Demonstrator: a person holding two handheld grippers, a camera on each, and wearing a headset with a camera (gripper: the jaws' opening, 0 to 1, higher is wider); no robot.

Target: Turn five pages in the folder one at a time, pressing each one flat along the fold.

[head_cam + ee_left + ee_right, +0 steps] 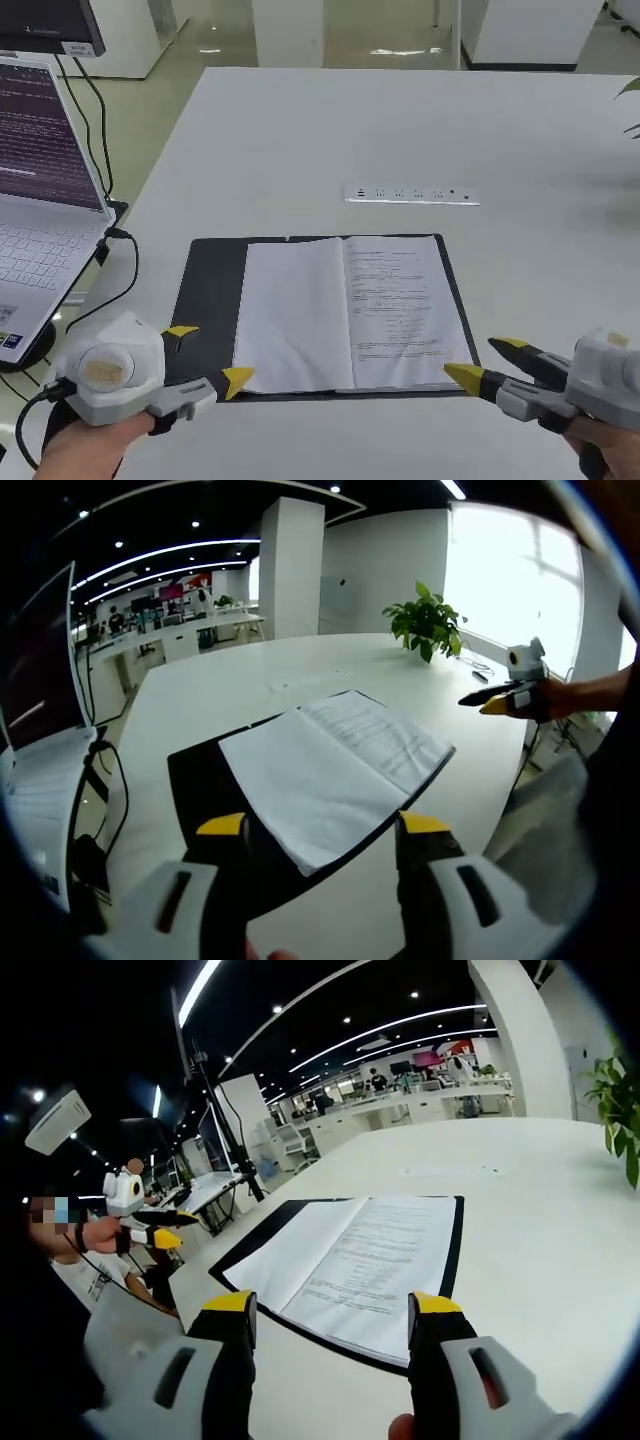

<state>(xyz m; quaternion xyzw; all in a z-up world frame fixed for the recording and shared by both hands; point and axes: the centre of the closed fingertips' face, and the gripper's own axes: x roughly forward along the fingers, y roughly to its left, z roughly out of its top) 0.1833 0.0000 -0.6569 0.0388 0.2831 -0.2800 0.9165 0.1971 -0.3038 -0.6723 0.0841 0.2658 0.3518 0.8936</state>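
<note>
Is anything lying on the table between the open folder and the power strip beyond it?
No. In the head view, the stretch of white table between the folder and the power strip is bare.

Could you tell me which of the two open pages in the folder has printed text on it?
The right page, nearest the right tongs; the left page is blank.

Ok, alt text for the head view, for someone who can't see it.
An open black folder lies on a white table, blank page left, printed page right. The left gripper and right gripper, both open with yellow tips, are held by its near corners. A laptop sits far left.
</note>
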